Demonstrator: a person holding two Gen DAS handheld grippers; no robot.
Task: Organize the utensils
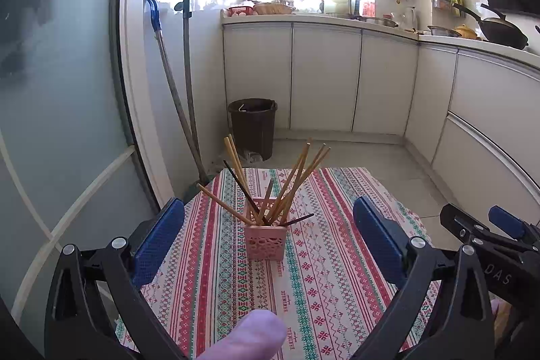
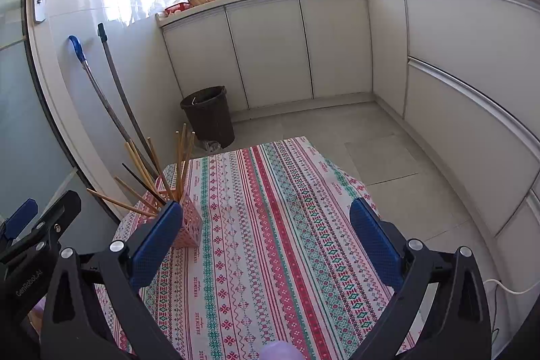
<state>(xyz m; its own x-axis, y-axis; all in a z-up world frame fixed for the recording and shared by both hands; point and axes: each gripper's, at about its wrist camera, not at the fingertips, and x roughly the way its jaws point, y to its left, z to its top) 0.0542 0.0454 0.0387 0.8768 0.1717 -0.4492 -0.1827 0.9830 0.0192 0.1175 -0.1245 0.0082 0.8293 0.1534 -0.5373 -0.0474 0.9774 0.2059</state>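
The pink perforated plastic holder (image 1: 265, 241) stood upright on the striped patterned tablecloth (image 1: 324, 275), toward its left side, with wooden and dark chopsticks (image 1: 283, 188) fanned out inside it. The left gripper (image 1: 270, 245) was held above the cloth, jaws wide apart, the holder between its blue pads. The right gripper (image 2: 266, 242) was also spread and empty, the holder just beside its left pad.

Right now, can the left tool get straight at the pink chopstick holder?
Probably yes. The left tool is open and the pink holder stands centred ahead between its fingers, with only bare tablecloth before it. The splayed chopsticks lean outward above, so a low approach looks safest.
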